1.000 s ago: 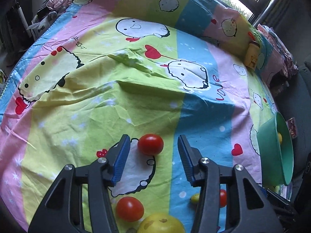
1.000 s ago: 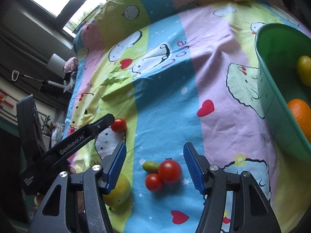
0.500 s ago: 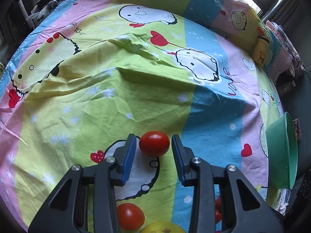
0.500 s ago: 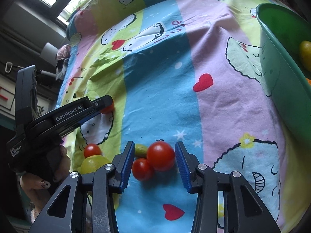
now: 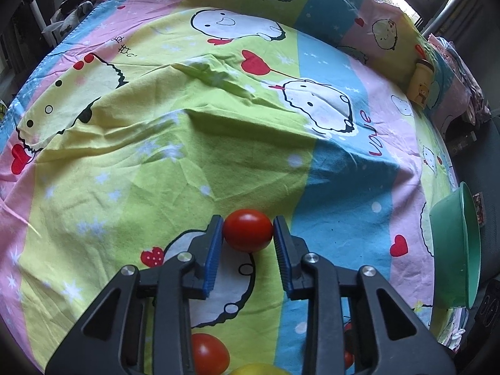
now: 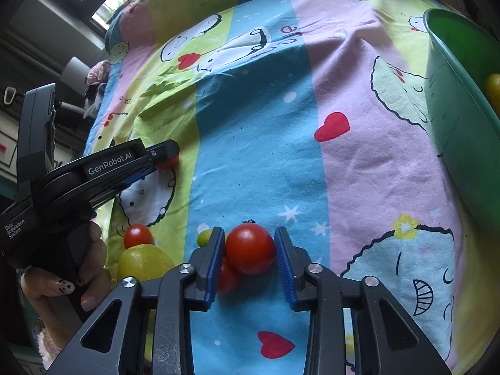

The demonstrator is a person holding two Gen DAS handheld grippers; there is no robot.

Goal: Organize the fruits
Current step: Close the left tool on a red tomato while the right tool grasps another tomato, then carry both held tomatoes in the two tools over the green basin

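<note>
On the bed, both grippers, left [image 5: 248, 239] and right [image 6: 250, 250], are closing on red tomatoes, apparently gripped, next needing lifts toward the green bowl [image 6: 462, 118].

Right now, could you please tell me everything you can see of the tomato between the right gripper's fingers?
The tomato is round, glossy red and smooth, with a small dark stem stub on top. It rests on the blue stripe of the bedsheet, between the right gripper's ribbed blue pads, whose jaws are closing on it. A smaller red tomato presses against its lower left side.
</note>
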